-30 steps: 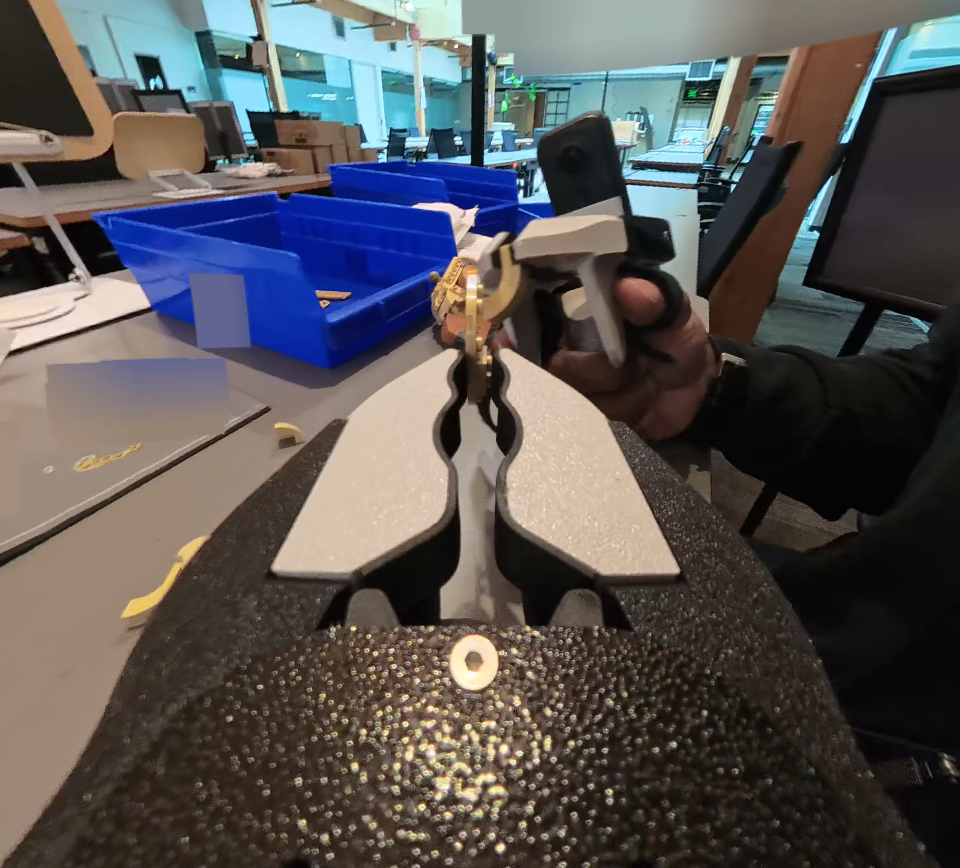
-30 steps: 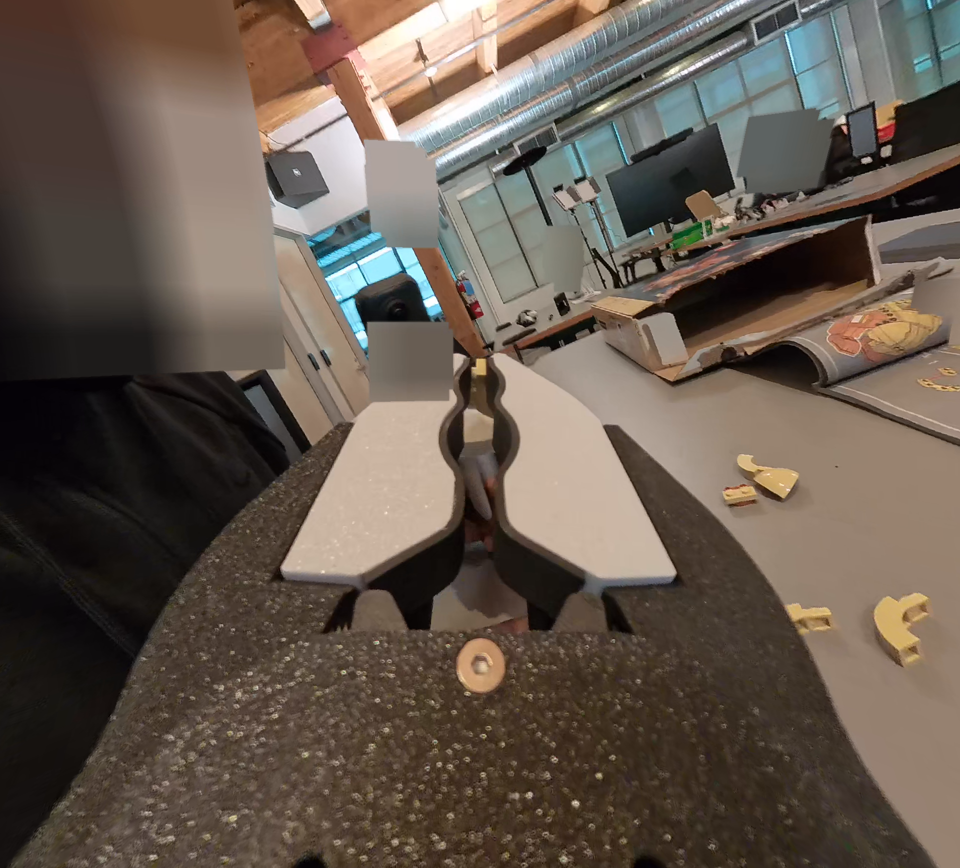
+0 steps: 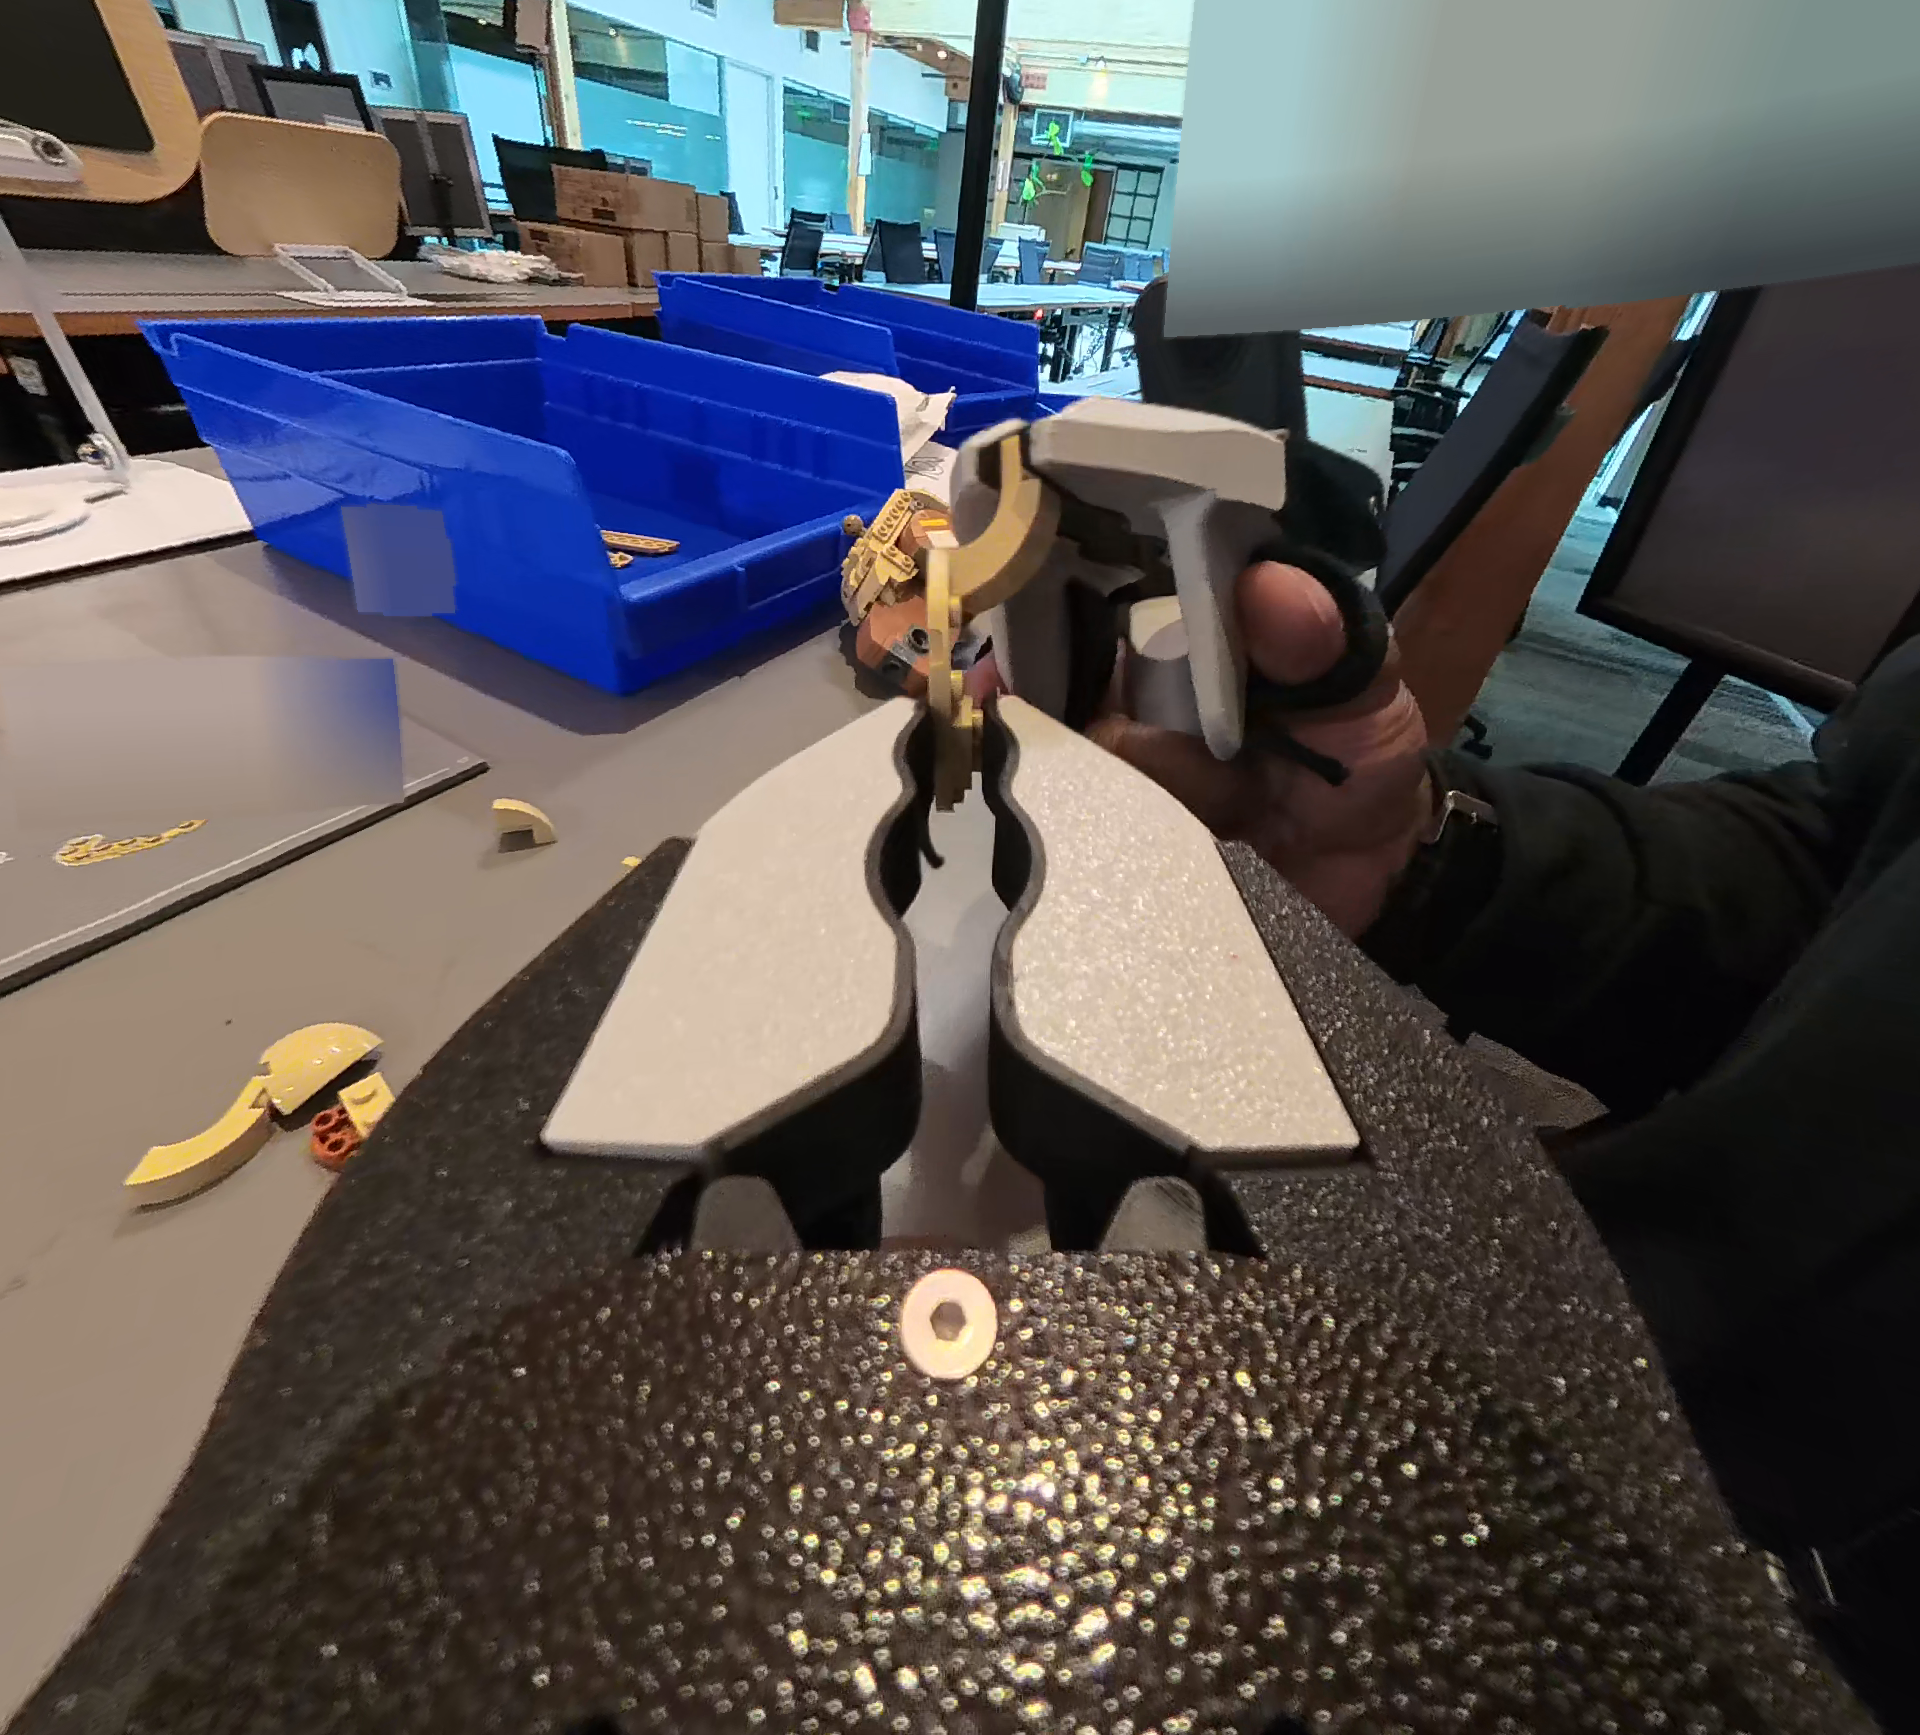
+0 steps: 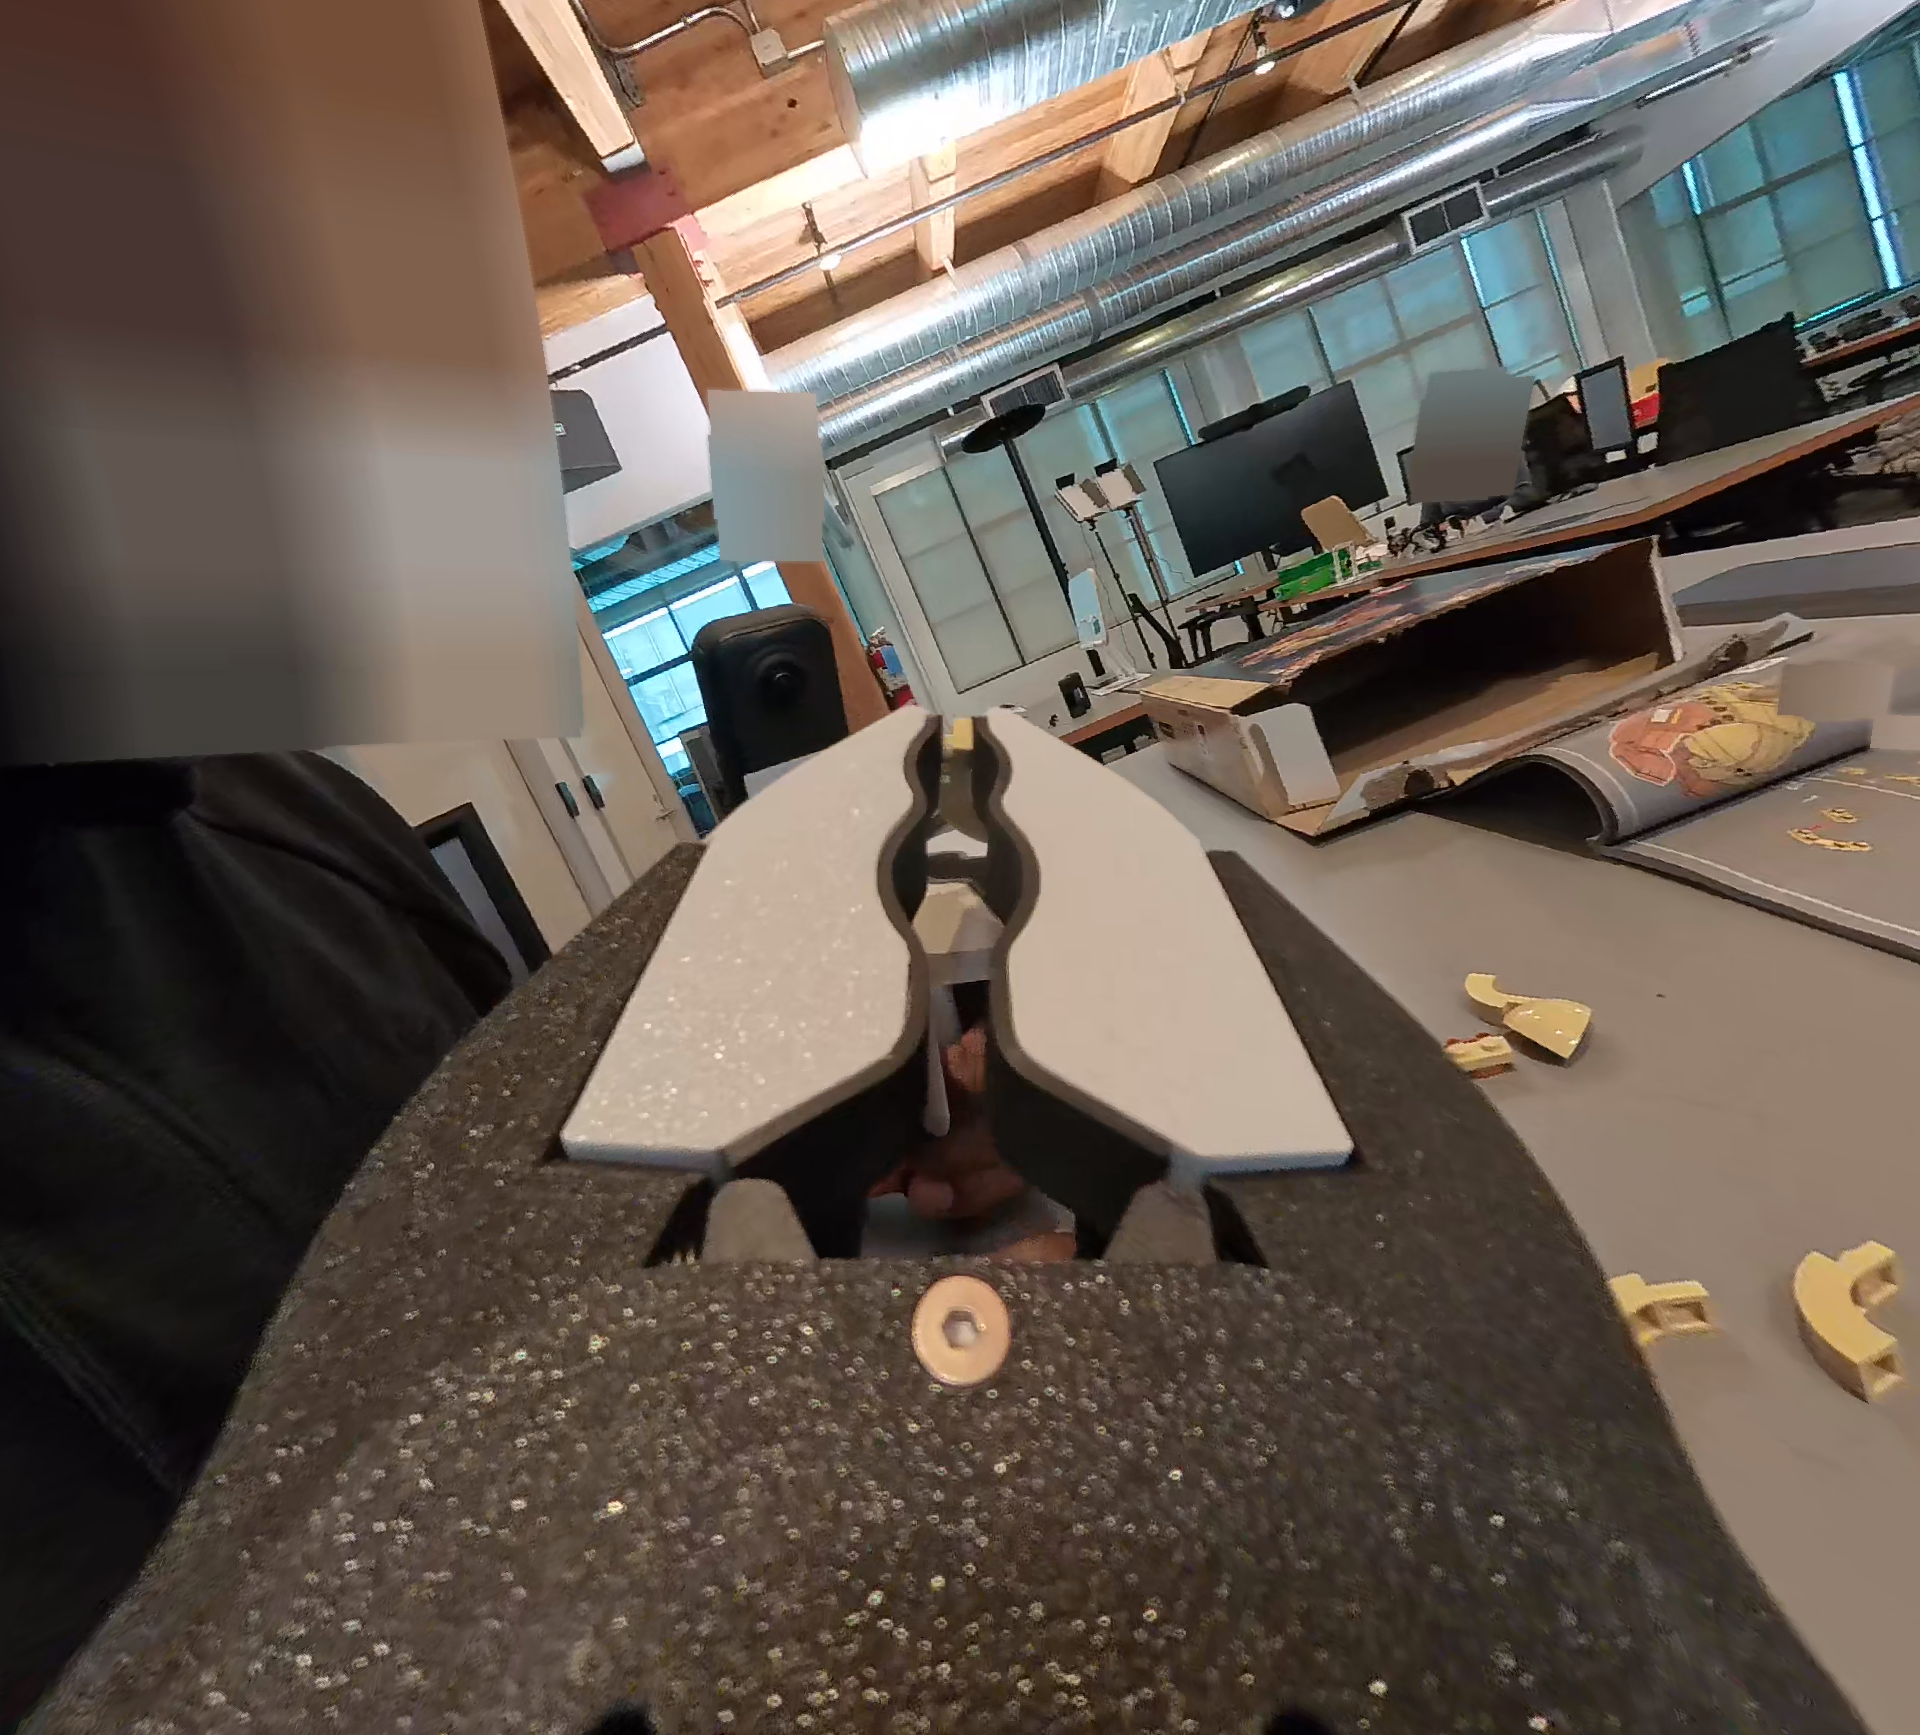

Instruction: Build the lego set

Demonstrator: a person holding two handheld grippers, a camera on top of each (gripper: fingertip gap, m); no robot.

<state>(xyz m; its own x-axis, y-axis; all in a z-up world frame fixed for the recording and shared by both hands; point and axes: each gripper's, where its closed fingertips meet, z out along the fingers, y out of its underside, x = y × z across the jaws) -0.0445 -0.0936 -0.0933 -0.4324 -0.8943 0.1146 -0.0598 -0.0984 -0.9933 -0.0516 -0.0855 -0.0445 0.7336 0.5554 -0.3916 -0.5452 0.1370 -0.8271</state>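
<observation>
tan flat brick assembly [image 3: 948, 709] is pinched in the left gripper [image 3: 951, 729]; its curved tan arch piece [image 3: 1013, 532] is clamped by the right gripper [image 3: 997, 480], above the grey table [image 3: 644, 781]. nothing changed since before.

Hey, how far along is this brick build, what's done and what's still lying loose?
Done: a tan-and-brown brick assembly stands by the blue bin.
In hand: the left gripper pinches a tan plate piece; the right gripper clamps its tan arch.
Left: loose tan pieces on the grey table, beside the open booklet.
</observation>
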